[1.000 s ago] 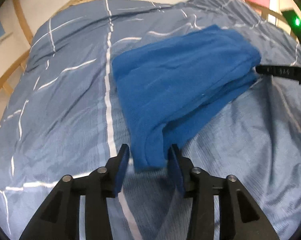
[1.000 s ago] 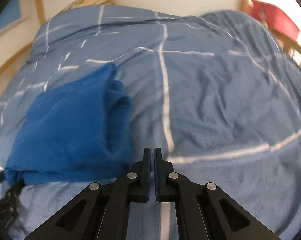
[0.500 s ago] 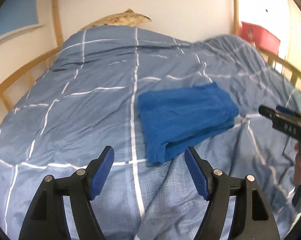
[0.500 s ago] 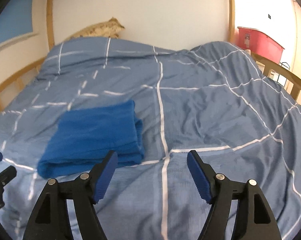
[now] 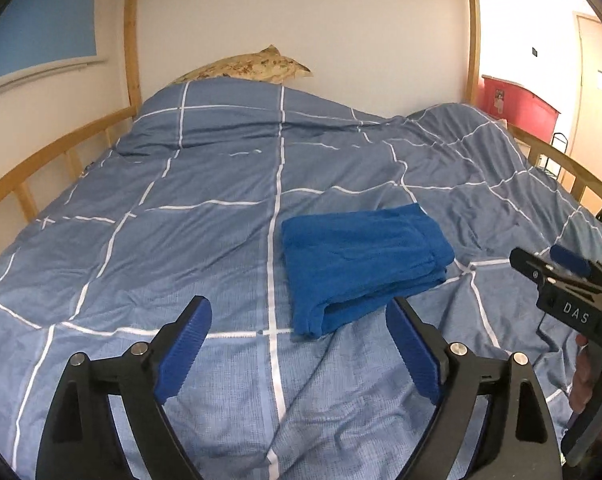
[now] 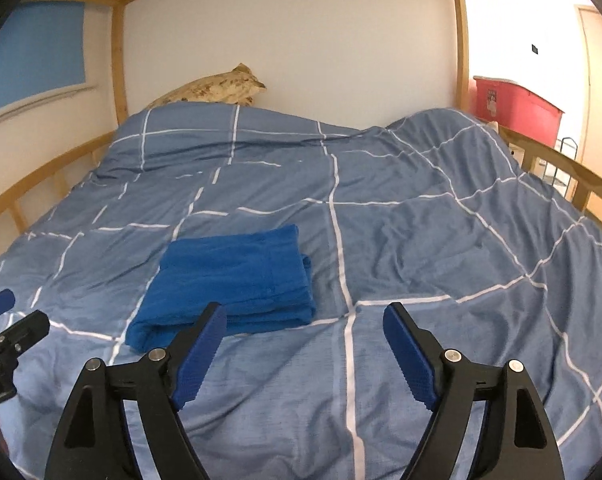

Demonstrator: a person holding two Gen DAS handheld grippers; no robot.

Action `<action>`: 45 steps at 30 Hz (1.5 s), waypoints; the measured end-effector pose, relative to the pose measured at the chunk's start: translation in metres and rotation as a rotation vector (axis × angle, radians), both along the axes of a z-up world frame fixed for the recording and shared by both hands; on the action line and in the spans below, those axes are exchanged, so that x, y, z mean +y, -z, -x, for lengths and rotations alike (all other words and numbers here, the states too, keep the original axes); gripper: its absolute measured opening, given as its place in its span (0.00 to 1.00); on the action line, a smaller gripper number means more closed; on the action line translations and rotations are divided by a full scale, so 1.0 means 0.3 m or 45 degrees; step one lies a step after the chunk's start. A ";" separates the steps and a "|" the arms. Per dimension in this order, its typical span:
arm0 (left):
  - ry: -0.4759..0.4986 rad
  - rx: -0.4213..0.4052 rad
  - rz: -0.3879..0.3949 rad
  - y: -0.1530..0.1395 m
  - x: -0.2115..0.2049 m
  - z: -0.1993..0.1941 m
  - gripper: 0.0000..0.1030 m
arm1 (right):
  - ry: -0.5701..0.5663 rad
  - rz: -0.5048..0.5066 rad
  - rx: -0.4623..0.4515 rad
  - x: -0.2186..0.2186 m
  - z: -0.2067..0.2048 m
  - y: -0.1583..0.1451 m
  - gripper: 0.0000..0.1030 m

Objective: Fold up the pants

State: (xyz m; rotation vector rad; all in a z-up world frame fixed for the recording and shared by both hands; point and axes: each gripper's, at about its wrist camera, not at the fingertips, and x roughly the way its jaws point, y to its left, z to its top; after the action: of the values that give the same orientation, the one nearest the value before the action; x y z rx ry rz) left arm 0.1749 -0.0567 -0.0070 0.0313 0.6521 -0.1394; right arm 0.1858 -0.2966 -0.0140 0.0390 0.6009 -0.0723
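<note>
The blue pants (image 5: 361,264) lie folded into a compact rectangle on the blue checked duvet (image 5: 181,240); they also show in the right wrist view (image 6: 229,284). My left gripper (image 5: 299,344) is open and empty, held back from the near edge of the pants. My right gripper (image 6: 305,348) is open and empty, to the right of the pants and clear of them. The right gripper also shows at the right edge of the left wrist view (image 5: 561,280). The left gripper shows at the left edge of the right wrist view (image 6: 5,332).
A wooden bed rail (image 5: 41,160) runs along the left and another (image 6: 573,168) along the right. A patterned pillow (image 5: 253,66) lies at the head by the white wall. A red bin (image 6: 517,104) stands beyond the bed at right.
Both grippers opened and pulled back and up from the pants. The left let go of the pants' near edge. The folded pants stay in place on the duvet.
</note>
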 end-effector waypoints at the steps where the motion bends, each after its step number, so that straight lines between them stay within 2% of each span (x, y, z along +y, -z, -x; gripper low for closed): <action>1: 0.010 0.000 -0.002 -0.002 0.008 -0.021 0.87 | 0.008 -0.021 0.010 -0.008 -0.011 0.005 0.79; 9: 0.075 -0.033 -0.077 0.014 0.031 -0.167 0.87 | 0.115 -0.215 0.019 -0.067 -0.123 0.052 0.79; 14: 0.132 -0.020 -0.138 0.087 0.023 -0.261 0.87 | 0.152 -0.304 0.018 -0.074 -0.202 0.118 0.79; 19: 0.154 0.054 -0.038 0.162 0.055 -0.345 0.86 | 0.184 -0.433 0.036 -0.087 -0.270 0.225 0.79; 26: 0.171 0.081 -0.062 0.238 0.034 -0.422 0.86 | 0.201 -0.532 -0.020 -0.095 -0.293 0.319 0.79; 31: 0.176 0.106 -0.045 0.284 0.017 -0.450 0.86 | 0.220 -0.656 0.000 -0.122 -0.308 0.384 0.79; 45: 0.164 0.158 0.012 0.326 0.020 -0.553 0.84 | 0.209 -0.780 0.011 -0.130 -0.376 0.442 0.79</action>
State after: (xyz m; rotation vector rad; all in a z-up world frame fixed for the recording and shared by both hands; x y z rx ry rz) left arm 0.3408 -0.0508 -0.1048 0.0559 0.7735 -0.2706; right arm 0.2984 -0.3356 -0.1466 0.6821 0.6096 -0.0452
